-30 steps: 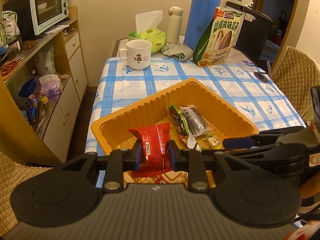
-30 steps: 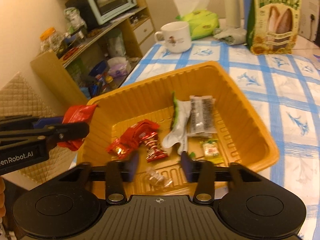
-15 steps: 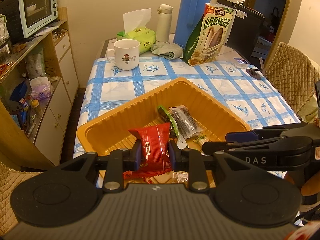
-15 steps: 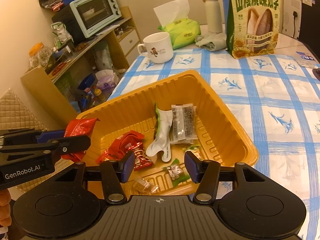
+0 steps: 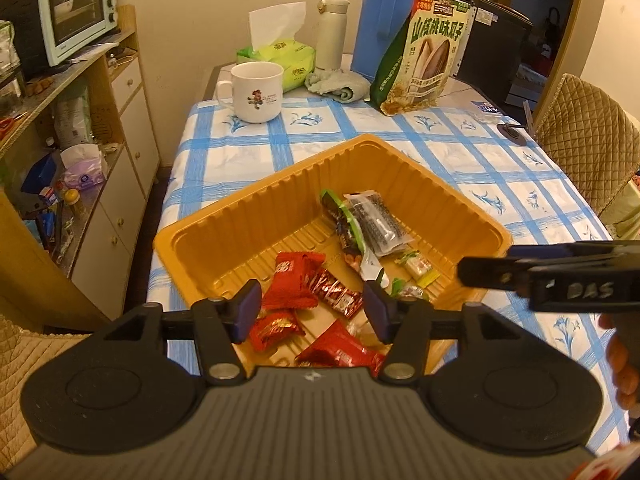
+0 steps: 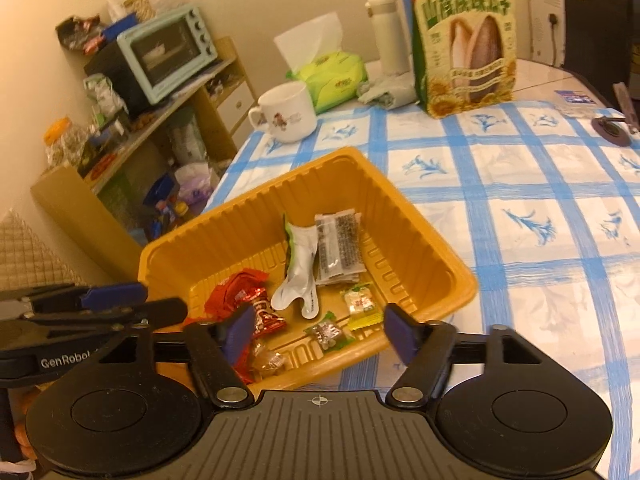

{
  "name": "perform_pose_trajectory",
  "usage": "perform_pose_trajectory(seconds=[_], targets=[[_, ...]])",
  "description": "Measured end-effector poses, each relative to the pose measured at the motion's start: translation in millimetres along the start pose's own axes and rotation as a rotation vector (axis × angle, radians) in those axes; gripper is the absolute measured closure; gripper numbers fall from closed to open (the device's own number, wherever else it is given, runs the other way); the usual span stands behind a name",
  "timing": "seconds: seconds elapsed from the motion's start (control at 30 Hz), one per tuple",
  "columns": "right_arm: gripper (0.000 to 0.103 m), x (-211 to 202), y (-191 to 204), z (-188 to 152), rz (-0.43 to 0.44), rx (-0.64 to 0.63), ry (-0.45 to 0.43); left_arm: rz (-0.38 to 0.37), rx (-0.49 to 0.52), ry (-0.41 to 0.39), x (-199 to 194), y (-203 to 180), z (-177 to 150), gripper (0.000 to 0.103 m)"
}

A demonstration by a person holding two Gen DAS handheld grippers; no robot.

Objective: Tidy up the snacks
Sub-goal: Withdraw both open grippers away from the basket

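Snacks point(image 5: 340, 280) lie gathered in the orange tray point(image 5: 240, 216) on the table point(image 5: 460, 152), so most sorting looks done. Left tongs point(image 5: 312, 308) and right tongs point(image 6: 316, 330) both hang wide open and empty above it; only the sunflower-seed bag point(image 5: 424, 52) stands outside.

Cream wall point(image 5: 192, 8), wooden sideboard point(image 5: 100, 128), quilted chair point(image 5: 584, 136).

The tray point(image 5: 224, 228) sat on the desk point(image 5: 460, 152) before me, snack packets point(image 5: 296, 284) lying inside it. Behind it stood the mug point(image 5: 256, 92), with the tissue pack point(image 5: 280, 56) and flask point(image 5: 331, 32) beyond, and the seed bag point(image 5: 424, 52) to their right. A shelf unit point(image 5: 100, 120) stood left of the desk.
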State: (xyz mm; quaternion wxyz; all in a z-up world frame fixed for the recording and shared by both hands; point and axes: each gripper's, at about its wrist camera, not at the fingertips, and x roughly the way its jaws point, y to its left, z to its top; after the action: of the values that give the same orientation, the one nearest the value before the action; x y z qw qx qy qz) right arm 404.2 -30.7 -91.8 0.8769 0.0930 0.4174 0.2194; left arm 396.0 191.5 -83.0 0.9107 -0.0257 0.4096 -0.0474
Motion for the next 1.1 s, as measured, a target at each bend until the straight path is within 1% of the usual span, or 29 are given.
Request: perform_pose_trajectory(seconds=[0.1, 0.13, 0.17, 0.23, 0.33, 0.53, 0.77, 0.93, 1.1], targets=[[0.02, -16, 0, -4, -0.008, 0.001, -0.03, 0.012, -0.022, -0.011, -16, 1, -5, 0.046], [0.02, -22, 1, -6, -0.011, 0.0, -0.038, 0.014, -0.028, -0.016, -23, 1, -6, 0.043], [0.018, -28, 2, -7, -0.01, -0.002, -0.046, 0.018, -0.032, -0.024, -31, 0, -8, 0.042], [0.016, -40, 4, -12, -0.009, -0.003, -0.056, 0.026, -0.028, -0.042, -47, -4, -14, 0.041], [0.013, -60, 7, -25, -0.007, -0.006, -0.074, 0.026, -0.027, -0.052, -69, -12, -25, 0.037], [0.012, -98, 11, -54, 0.001, -0.031, -0.073, 0.014, -0.03, -0.03, -105, -36, -56, 0.036], [0.012, -146, 11, -90, -0.013, -0.068, -0.078, 0.012, -0.026, -0.011, -143, -71, -92, 0.036], [0.012, -180, 8, -116, -0.031, -0.08, -0.081, 0.016, -0.016, -0.012, -169, -96, -115, 0.036], [0.012, -209, 6, -145, -0.044, -0.083, -0.064, 0.011, -0.014, -0.008, -193, -117, -140, 0.036]])
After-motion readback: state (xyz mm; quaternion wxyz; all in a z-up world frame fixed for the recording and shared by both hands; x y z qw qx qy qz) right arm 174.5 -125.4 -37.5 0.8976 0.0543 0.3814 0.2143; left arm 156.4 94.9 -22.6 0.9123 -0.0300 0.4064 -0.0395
